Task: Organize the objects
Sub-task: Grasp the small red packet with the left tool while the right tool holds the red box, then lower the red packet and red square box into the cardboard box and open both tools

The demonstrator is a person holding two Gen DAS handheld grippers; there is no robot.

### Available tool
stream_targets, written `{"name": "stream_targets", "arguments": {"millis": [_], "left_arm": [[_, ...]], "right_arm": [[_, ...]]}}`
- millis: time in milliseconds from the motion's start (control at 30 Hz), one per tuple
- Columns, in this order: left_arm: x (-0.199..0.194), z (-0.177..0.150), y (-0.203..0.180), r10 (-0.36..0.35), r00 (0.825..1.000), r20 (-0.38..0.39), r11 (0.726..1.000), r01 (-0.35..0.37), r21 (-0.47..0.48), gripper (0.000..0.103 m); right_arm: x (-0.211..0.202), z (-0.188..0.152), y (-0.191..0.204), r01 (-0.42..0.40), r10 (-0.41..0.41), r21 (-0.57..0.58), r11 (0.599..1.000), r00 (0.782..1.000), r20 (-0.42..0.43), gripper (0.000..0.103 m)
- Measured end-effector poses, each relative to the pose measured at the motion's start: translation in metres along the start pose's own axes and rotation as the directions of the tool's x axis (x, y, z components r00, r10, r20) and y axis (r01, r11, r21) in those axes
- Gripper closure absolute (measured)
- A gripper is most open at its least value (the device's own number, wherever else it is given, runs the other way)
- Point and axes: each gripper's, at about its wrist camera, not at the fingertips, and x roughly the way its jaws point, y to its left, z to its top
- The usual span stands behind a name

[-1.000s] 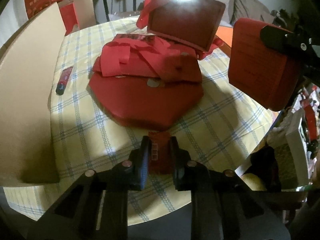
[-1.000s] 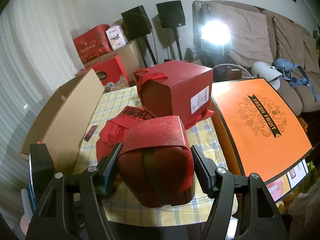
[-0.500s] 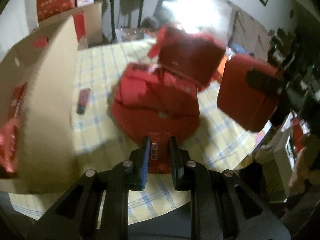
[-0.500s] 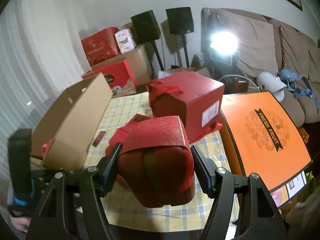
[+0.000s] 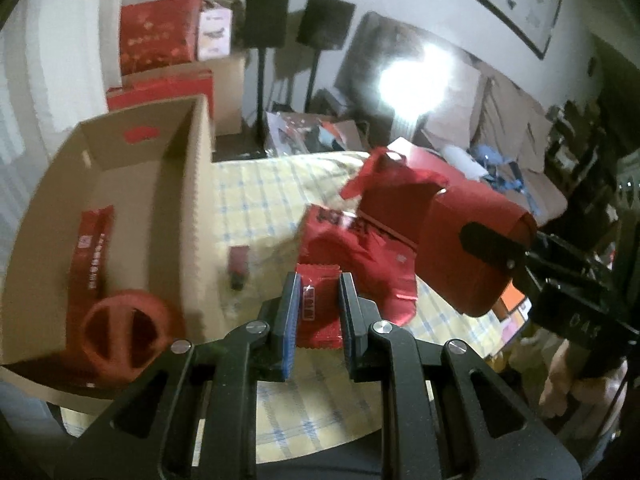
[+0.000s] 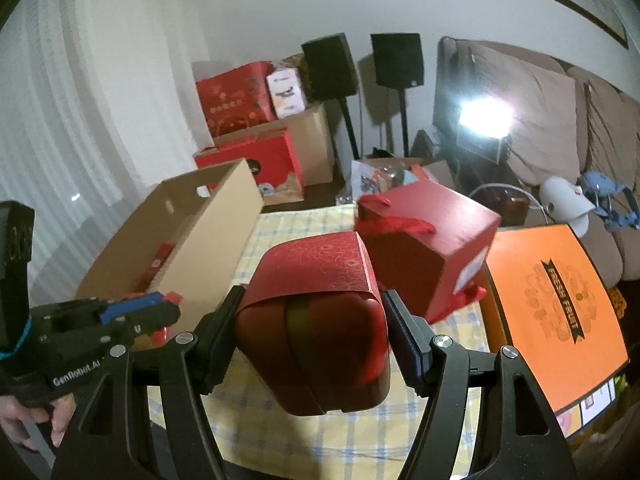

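My left gripper [image 5: 319, 308] is shut on a small red packet [image 5: 320, 307], held above the checked tablecloth [image 5: 256, 196] near the open cardboard box [image 5: 176, 216]. The box holds a long red packet [image 5: 90, 256] and a round red ring [image 5: 124, 330]. My right gripper [image 6: 314, 336] is shut on a red tin with a red paper sleeve [image 6: 316, 312], held above the table; it also shows in the left wrist view [image 5: 468, 248]. The left gripper shows at the left of the right wrist view [image 6: 132, 312], by the box [image 6: 192, 240].
A large red gift box [image 6: 428, 248] with ribbon handles stands on the table, with a flattened red bag [image 5: 356, 248] before it. A small red tube [image 5: 238, 266] lies beside the cardboard box. An orange "Fresh Fruit" box [image 6: 556, 296] sits at the right. Boxes, speakers and a sofa stand behind.
My left gripper has lifted with the packet and swung left toward the cardboard box, whose inside now shows. The right gripper has risen a little with the tin.
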Motion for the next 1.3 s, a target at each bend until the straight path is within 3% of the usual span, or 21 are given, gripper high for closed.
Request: {"name": "stream_targets", "arguments": {"millis": [733, 1300], "left_arm": [[-0.044, 0.015, 0.07, 0.109, 0.989, 0.096, 0.991, -0.101, -0.085, 0.086], [-0.049, 0.025, 0.13, 0.18, 0.979, 0.097, 0.974, -0.164, -0.154, 0.086]], "right_arm": [[0.025, 0.032, 0.08, -0.058, 0.06, -0.084, 0.995, 0.998, 0.015, 0.034], [0.063, 0.056, 0.141, -0.149, 0.148, -0.134, 0.98, 0.989, -0.017, 0.034]]}}
